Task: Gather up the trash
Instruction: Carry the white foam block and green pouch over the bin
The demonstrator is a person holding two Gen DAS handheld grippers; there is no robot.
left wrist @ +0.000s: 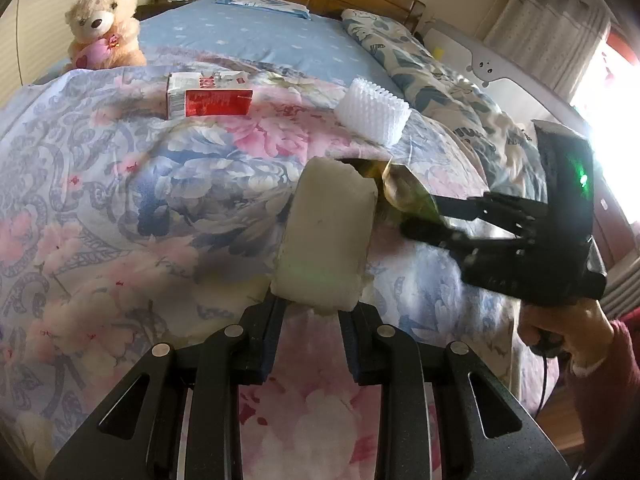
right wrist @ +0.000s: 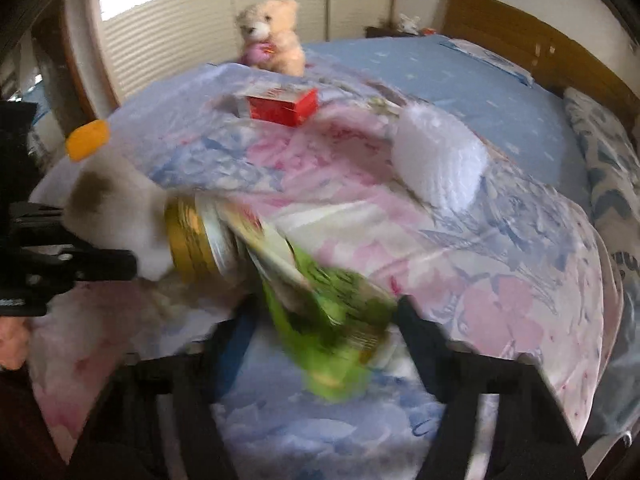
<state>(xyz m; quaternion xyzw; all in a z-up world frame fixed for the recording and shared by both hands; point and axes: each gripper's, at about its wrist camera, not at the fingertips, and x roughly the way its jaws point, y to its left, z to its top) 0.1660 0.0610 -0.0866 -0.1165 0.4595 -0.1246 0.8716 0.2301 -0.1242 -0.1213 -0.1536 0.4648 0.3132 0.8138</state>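
Stock as I found it, placed against the red carton (left wrist: 208, 98), left to right.

Item, teddy bear (left wrist: 106, 26): left of and beyond the red carton, seated at the quilt's (left wrist: 120, 208) far edge. Not trash, in my judgement; no risk from it.

Item, red carton: lay on its side on the flowered quilt, untouched, well beyond both tools. Still to be gathered.

Item, left tongs (left wrist: 312, 312): nearer than the red carton and to its right. They were closed on the lower end of a white foam block (left wrist: 328, 236), which stood up and away from them. I judged the hold shallow; the block was light and long, so a quick swing could lever it out onto the bed.

Item, white foam net (left wrist: 374, 110): right of the red carton, resting on the quilt, untouched.

Item, right tongs (right wrist: 324, 320): farthest right of the red carton in the left view. Their fingers sat either side of a green and gold wrapper (right wrist: 320, 296), and appeared to pinch it, though the right view was smeared by motion. The wrapper's gold end pressed against the foam block. I judged that the danger: the two tools were crowded, and a push from either could knock the other's piece loose, or snag the soft quilt beneath.
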